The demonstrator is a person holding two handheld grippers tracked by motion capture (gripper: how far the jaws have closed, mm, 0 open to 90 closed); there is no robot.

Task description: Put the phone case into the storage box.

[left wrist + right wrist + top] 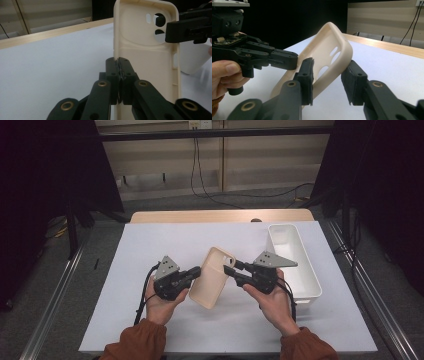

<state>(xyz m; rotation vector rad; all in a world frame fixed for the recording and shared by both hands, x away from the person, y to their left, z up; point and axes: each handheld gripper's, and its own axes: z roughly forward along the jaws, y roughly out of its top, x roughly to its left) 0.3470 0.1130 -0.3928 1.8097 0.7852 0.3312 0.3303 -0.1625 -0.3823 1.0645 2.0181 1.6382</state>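
Left gripper point(196, 271) clamped on phone case point(212, 277) edge; right gripper point(227, 268) jaws part-open, straddling opposite edge. Long axis near-to-far, tilted.

Phone case point(147, 62) bottom beyond frame edge

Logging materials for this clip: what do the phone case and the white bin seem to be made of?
Phone case: cream, matte, probably soft silicone or rubbery plastic, judging by its thin moulded walls, rounded edges and lack of glare.
White bin: likely rigid moulded plastic, smooth with a faint sheen, with straight thin walls and a rolled rim. Neither can be confirmed by look alone.
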